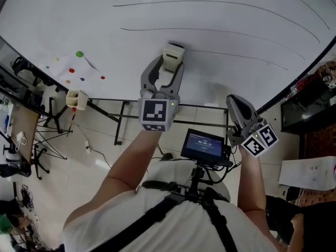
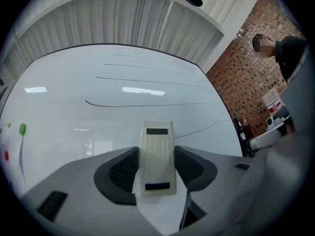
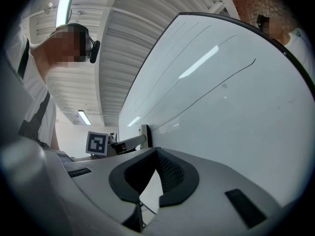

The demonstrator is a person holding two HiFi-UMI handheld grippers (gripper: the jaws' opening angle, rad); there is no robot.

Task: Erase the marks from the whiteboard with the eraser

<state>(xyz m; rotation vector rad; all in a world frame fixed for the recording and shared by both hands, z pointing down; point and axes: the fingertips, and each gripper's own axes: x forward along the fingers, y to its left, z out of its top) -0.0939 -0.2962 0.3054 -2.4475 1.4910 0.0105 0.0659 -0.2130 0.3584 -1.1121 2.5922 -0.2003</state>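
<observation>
My left gripper pinched the eraser against the whiteboard, at the left end of the lowest line. My right gripper was pressed together, empty. A box hung below, its contents unclear.

Centre frame: eraser between jaws of left gripper, against whiteboard. Above and rightward: drawn lines. Lower right: right gripper.

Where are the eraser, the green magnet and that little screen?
eraser [image 2: 158, 159]: left gripper view, middle of its ribbed back.
green magnet [image 1: 79, 54]: head view, its centre.
small screen [image 1: 202, 144]: head view, middle of its display.
</observation>
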